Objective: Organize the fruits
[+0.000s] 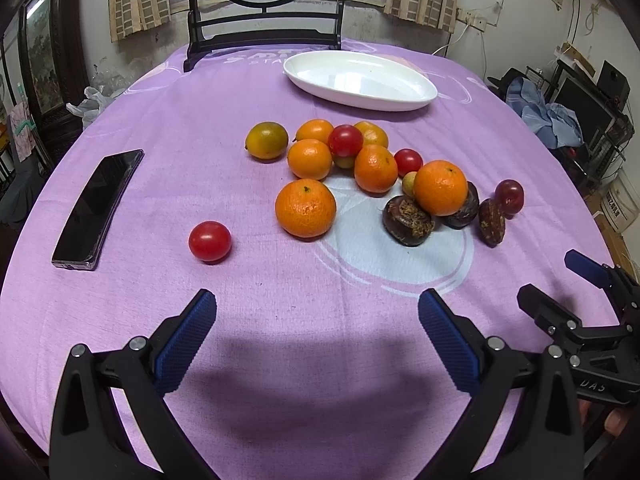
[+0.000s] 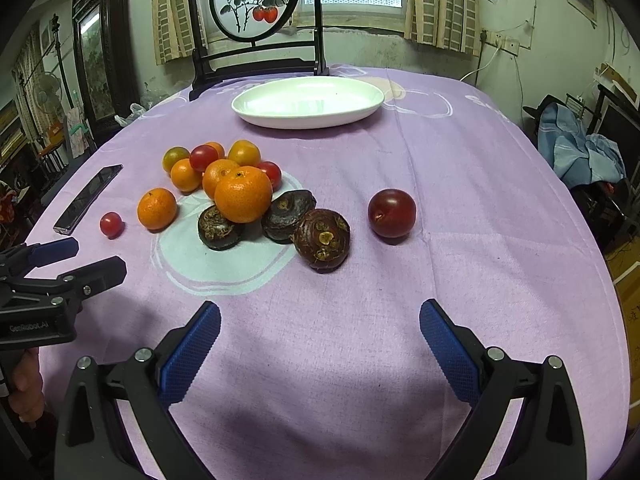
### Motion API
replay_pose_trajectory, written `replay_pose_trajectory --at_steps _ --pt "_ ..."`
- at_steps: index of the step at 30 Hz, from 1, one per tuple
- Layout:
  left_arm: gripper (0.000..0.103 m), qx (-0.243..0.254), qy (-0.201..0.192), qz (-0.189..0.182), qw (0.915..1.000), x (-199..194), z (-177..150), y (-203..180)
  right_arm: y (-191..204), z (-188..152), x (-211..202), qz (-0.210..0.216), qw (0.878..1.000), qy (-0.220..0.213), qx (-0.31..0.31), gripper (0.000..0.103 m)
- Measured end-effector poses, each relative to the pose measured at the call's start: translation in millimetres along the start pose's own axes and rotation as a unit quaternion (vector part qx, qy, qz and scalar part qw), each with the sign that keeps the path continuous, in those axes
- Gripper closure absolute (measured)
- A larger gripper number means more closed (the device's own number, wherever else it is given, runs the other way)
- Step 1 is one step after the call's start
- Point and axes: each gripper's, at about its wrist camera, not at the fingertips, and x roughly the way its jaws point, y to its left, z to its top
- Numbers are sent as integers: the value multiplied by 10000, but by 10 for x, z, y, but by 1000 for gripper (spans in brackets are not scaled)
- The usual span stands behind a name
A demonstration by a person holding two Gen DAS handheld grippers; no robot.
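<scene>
A pile of fruit lies mid-table on the purple cloth: several oranges, the nearest (image 1: pixel 305 208) (image 2: pixel 157 208), a top one (image 1: pixel 440 187) (image 2: pixel 243 194) resting on dark water chestnuts (image 1: pixel 409 221) (image 2: pixel 322 239), cherry tomatoes, one apart (image 1: pixel 209 241) (image 2: pixel 111 224), and a dark red plum (image 1: pixel 509 197) (image 2: pixel 391 213) off to the right. An empty white oval plate (image 1: pixel 360 80) (image 2: pixel 308 102) sits at the far side. My left gripper (image 1: pixel 317 338) (image 2: pixel 76 258) is open and empty, short of the fruit. My right gripper (image 2: pixel 320 346) (image 1: pixel 560 280) is open and empty too.
A black phone (image 1: pixel 98 210) (image 2: pixel 89 198) lies at the table's left. A dark wooden screen with a persimmon painting (image 1: pixel 264 4) (image 2: pixel 256 8) stands behind the plate. Clutter and blue cloth (image 2: pixel 580 152) sit beyond the right edge.
</scene>
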Motion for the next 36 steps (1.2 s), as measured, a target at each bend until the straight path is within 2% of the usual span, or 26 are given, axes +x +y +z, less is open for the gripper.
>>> replay_pose_trajectory --at_steps 8,16,26,29,33,36 --pt "4 101 114 -41 9999 52 -10 82 23 26 122 81 9996 209 -143 3" --pt "4 3 362 -43 9993 238 12 273 -38 65 365 500 9962 668 -264 4" --pt "4 -112 526 -113 9985 411 49 382 24 315 681 358 9929 949 -617 22" --pt "4 -209 627 -242 9975 408 72 398 -12 408 736 329 9930 955 -613 35" --pt "4 -273 835 -226 9959 453 120 410 -50 453 769 414 9931 912 -617 36" --pt "4 -150 837 -84 9963 480 150 381 -65 450 764 413 9945 778 -563 44"
